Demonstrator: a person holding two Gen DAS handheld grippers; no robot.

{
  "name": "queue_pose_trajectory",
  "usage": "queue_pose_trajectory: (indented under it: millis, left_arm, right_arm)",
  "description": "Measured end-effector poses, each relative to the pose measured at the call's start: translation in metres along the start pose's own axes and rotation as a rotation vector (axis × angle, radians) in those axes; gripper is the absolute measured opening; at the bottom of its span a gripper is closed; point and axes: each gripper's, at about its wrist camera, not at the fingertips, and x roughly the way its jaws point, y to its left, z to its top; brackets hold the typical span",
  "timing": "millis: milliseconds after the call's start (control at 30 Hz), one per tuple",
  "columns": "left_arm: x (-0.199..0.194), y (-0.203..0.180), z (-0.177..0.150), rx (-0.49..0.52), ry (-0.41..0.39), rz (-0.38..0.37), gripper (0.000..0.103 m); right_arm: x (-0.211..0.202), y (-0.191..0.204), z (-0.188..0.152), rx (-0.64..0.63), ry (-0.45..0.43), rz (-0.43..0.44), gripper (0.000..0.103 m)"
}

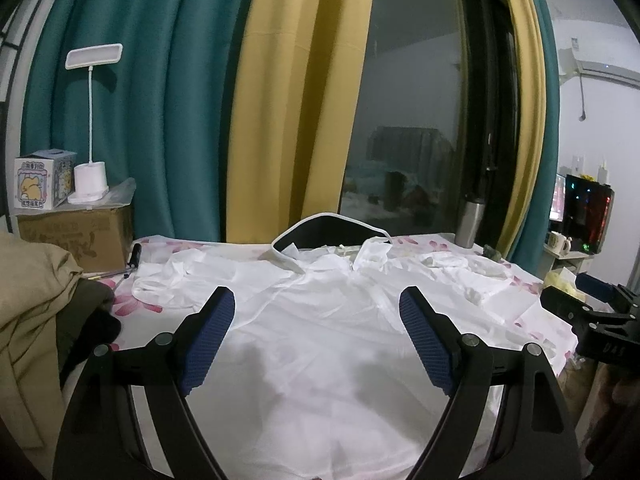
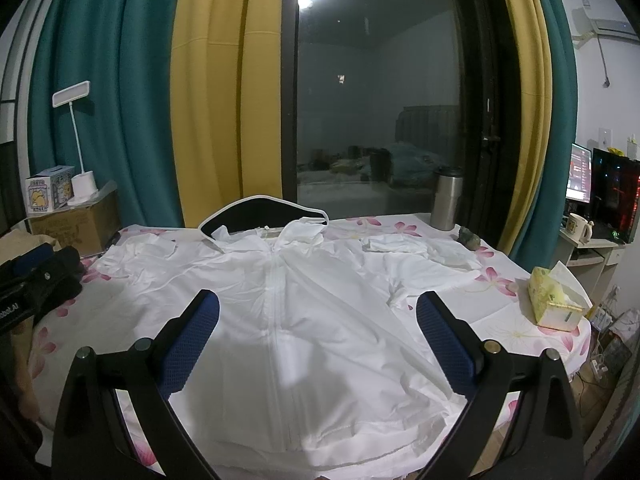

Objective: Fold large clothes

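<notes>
White zip-front hooded jacket (image 2: 288,312) lies spread on a floral tablecloth (image 2: 504,320); left gripper (image 1: 316,336) and right gripper (image 2: 318,340) hover above, jaws apart.

Dim, bluish indoor light in both views — night outside the dark glass door (image 2: 380,112), which mirrors the room and one small ceiling-lamp glare spot (image 2: 304,0). The white zip-front jacket (image 2: 304,300) is the brightest surface, with soft grey shadows across its lower half. Fisheye bending curves the teal and yellow curtains (image 1: 224,100); corners vignette black — detail is soft, slightly noisy.
</notes>
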Motion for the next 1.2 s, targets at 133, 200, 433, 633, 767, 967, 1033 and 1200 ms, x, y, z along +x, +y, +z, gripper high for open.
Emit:
queue_pose_trajectory:
  millis: [133,200,433,633,767,967,1033,1200]
  left_arm:
    - [0.001,0.0,0.001,-0.007,-0.002,-0.001,0.087]
    - [0.0,0.0,0.001,-0.007,-0.005,0.0,0.087]
    - [-0.001,0.001,0.0,-0.013,-0.011,-0.002,0.087]
    - [-0.002,0.002,0.0,-0.015,-0.013,-0.001,0.087]
    - [-0.001,0.002,0.0,-0.013,-0.009,-0.002,0.087]
    - [0.005,0.002,0.003,-0.011,0.014,0.008,0.087]
    - [0.01,0.002,0.004,-0.011,0.026,0.021,0.087]
    - [0.026,0.002,0.011,-0.005,0.058,0.028,0.087]
  right_arm:
    - [0.0,0.0,0.0,0.001,0.0,0.0,0.098]
    - [0.0,0.0,0.0,0.0,0.0,-0.002,0.098]
    - [0.0,0.0,0.0,-0.001,0.001,-0.001,0.098]
    - [0.001,0.0,0.0,0.0,0.002,0.0,0.098]
    - [0.001,0.0,0.0,0.001,0.002,0.0,0.098]
    - [0.01,-0.003,-0.001,0.005,0.019,-0.001,0.098]
    - [0.014,-0.004,0.0,0.004,0.025,-0.003,0.098]
    - [0.027,-0.01,0.004,0.01,0.041,-0.01,0.098]
